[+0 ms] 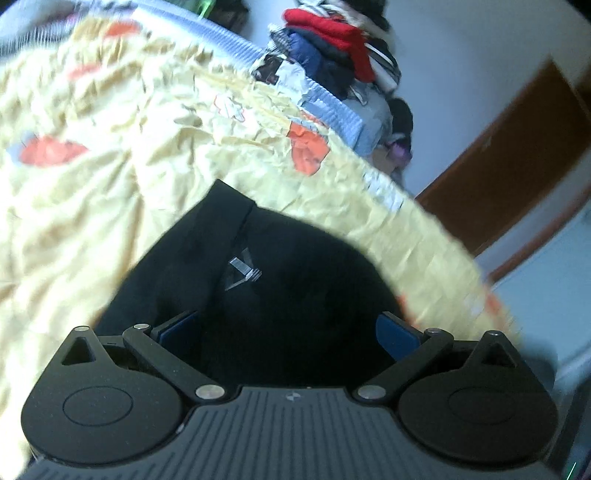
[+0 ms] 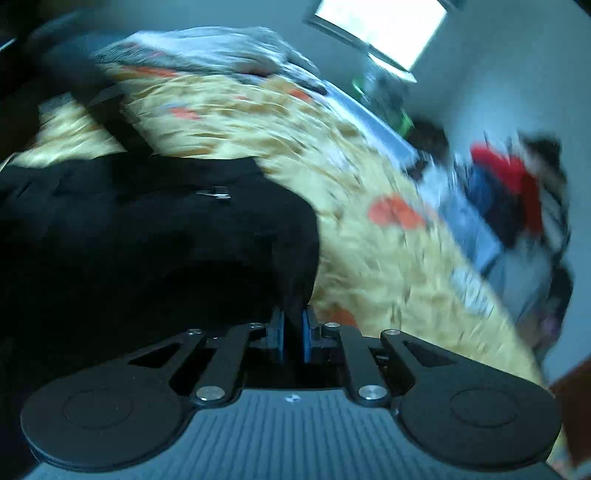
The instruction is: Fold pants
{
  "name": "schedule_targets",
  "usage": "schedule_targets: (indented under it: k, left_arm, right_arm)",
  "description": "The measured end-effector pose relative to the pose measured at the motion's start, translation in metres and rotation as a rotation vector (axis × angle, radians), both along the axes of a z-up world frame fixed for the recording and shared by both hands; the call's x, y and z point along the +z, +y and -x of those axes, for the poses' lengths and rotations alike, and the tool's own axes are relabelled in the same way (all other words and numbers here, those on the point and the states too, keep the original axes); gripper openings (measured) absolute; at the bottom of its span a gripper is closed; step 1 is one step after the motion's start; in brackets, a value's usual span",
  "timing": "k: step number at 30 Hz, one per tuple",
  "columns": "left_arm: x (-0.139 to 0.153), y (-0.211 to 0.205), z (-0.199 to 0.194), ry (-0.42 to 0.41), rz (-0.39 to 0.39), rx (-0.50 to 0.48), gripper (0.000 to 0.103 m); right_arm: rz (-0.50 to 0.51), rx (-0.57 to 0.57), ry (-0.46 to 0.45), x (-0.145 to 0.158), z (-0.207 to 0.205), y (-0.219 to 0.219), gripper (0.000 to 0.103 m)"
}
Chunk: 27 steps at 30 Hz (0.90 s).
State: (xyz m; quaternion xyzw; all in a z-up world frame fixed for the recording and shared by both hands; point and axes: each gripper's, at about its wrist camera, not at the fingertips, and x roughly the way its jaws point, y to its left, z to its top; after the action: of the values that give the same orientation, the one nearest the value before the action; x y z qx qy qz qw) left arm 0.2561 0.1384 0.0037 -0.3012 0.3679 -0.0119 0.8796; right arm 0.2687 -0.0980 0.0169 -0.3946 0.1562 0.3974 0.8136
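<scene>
The black pants (image 1: 280, 266) lie on a yellow bedspread (image 1: 92, 206) with orange patches; a small grey logo shows on the cloth. My left gripper (image 1: 288, 332) is over them with its blue pads far apart, and dark fabric fills the space between without being pinched. In the right wrist view the pants (image 2: 147, 229) spread to the left, their right edge running down into my right gripper (image 2: 292, 332). Its blue pads stand close together with a strip of black cloth clamped between them.
A heap of red, navy and striped clothes (image 1: 332, 48) sits at the bed's far side against the wall, also blurred at right (image 2: 509, 192). A blue-striped blanket (image 1: 229, 40) edges the bed. A brown door (image 1: 517, 155) is at right and a bright window (image 2: 380, 26) is above.
</scene>
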Motion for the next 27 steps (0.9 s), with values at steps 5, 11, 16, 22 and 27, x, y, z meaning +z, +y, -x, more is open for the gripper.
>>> schedule_targets:
  k: [5, 11, 16, 22, 27]
  left_arm:
    - [-0.007, 0.016, -0.046, 0.064, 0.211, 0.005, 0.102]
    - [-0.024, 0.029, -0.068, 0.194, 0.373, 0.039, 0.054]
    - [-0.021, 0.028, -0.035, 0.146, 0.339, 0.053, 0.006]
    - [0.004, 0.030, 0.043, 0.038, 0.245, 0.014, 0.006]
    - [-0.005, 0.038, 0.109, 0.063, 0.241, -0.036, 0.006]
  right_arm:
    - [0.100, 0.078, -0.116, -0.010, 0.037, 0.006, 0.009]
    - [0.137, 0.095, -0.160, -0.019, 0.046, 0.006, 0.009]
    - [0.088, 0.066, -0.131, -0.014, 0.048, 0.007, 0.009]
    - [-0.022, 0.067, -0.004, 0.005, 0.076, -0.004, 0.009]
    - [-0.061, 0.117, 0.132, 0.008, 0.122, -0.008, 0.009]
